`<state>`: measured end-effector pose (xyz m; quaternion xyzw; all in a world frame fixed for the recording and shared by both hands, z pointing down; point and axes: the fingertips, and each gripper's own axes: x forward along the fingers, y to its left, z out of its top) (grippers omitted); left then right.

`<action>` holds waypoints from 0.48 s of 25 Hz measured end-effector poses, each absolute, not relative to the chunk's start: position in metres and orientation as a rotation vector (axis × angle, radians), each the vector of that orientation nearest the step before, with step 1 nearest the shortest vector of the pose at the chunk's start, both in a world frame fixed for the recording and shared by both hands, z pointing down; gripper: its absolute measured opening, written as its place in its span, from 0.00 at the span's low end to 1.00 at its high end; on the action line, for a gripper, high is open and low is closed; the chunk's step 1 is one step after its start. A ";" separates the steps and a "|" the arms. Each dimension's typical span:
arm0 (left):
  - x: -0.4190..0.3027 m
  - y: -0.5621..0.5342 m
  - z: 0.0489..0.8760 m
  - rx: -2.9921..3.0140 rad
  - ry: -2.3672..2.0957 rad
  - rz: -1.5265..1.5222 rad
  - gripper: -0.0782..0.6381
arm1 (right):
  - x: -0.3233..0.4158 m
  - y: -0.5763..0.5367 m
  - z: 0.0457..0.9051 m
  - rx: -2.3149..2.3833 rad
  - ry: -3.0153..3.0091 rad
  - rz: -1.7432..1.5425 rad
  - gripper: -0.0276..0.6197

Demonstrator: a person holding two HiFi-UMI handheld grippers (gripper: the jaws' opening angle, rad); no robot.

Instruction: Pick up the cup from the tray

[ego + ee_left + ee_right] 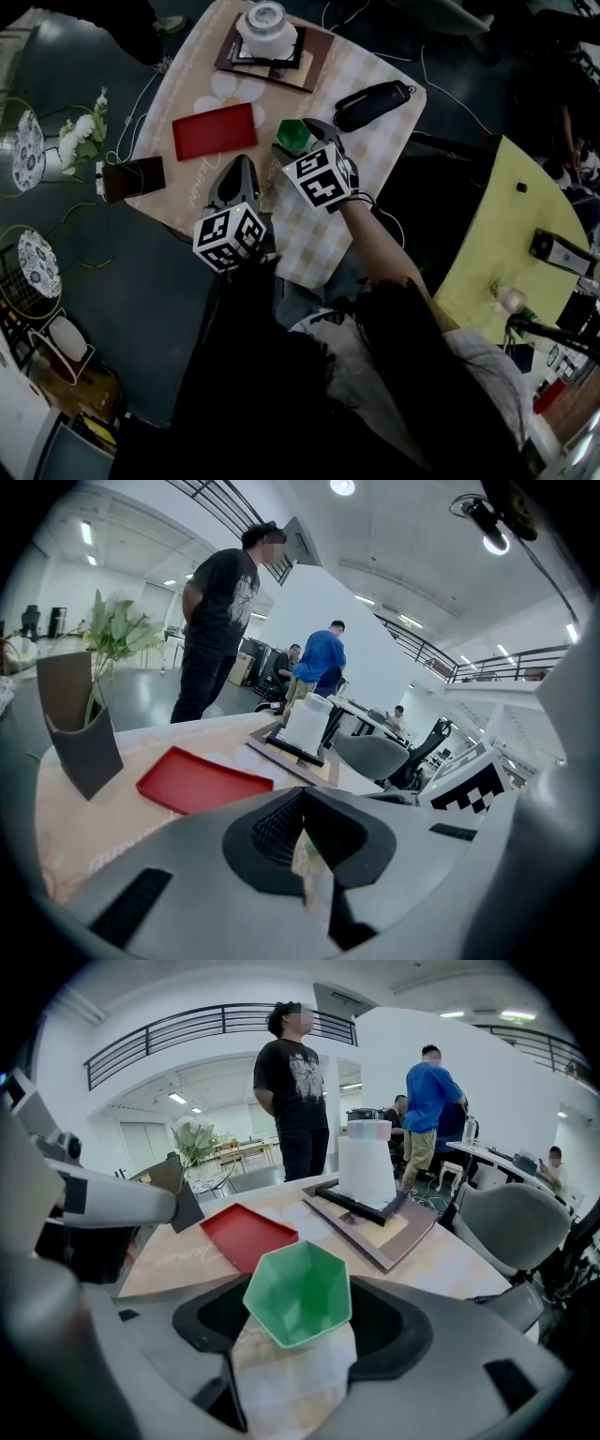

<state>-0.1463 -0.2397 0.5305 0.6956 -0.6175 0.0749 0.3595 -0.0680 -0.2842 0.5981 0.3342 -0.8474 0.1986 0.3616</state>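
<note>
Green cup (298,1294) is clamped, tilted, in our right gripper (300,1327), near the red tray (246,1234). We hold the left gripper (306,844) with jaws together.

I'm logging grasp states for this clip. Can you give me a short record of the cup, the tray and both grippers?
cup: green hexagonal cup, tilted, mouth toward the right gripper's camera
cup location: off the red tray, just past its right end in the head view
tray contents: nothing on it
right gripper: jaws closed on the cup
left gripper: jaws together, nothing between them
task state: cup appears grasped and clear of the tray
</note>
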 end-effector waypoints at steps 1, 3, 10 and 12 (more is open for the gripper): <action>-0.145 -0.239 0.532 1.791 -1.587 0.196 0.12 | -0.068 -0.284 0.598 0.858 -2.183 0.512 0.54; -0.144 -0.237 0.533 1.787 -1.582 0.198 0.12 | -0.069 -0.284 0.597 0.856 -2.188 0.514 0.54; -0.142 -0.238 0.519 1.823 -1.580 0.173 0.12 | -0.070 -0.283 0.581 0.857 -2.223 0.492 0.56; -0.143 -0.237 0.515 1.825 -1.585 0.163 0.12 | -0.067 -0.286 0.569 0.904 -2.233 0.472 0.56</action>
